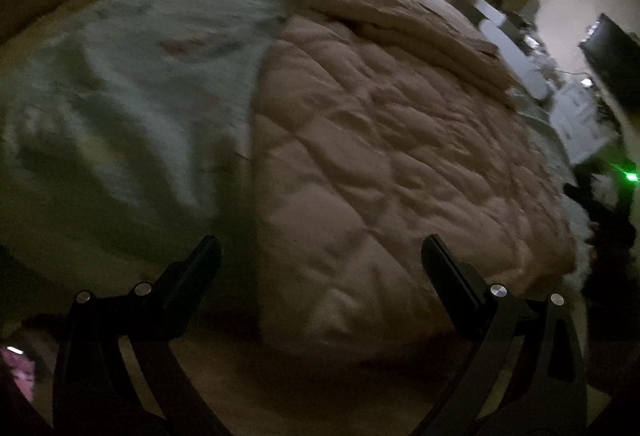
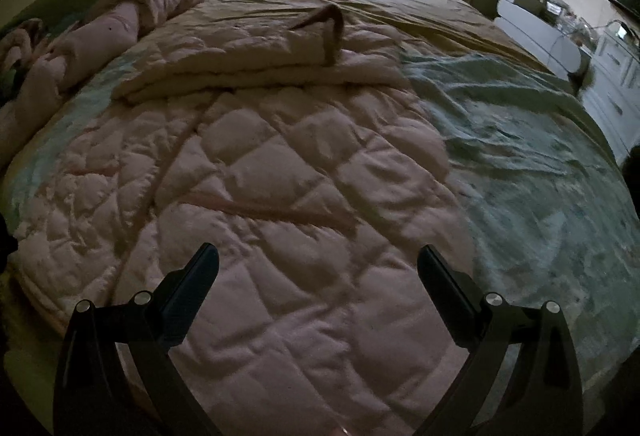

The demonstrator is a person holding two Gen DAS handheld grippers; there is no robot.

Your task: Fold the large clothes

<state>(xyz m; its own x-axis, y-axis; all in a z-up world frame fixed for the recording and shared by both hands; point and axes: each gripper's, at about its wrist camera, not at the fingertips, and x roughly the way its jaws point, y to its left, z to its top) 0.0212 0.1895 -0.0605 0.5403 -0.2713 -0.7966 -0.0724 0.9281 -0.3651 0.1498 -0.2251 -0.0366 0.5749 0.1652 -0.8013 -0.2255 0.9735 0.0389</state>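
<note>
A pink quilt (image 2: pixel 256 196) lies spread across the bed (image 2: pixel 540 172), its far end folded back into a thick band. In the right view, teal sheet shows bare along the bed's right edge. The left gripper (image 1: pixel 320 256) hovers at the near edge with fingers spread wide, holding nothing. The right gripper (image 2: pixel 318 264) hangs over the quilt, equally wide and empty.
</note>
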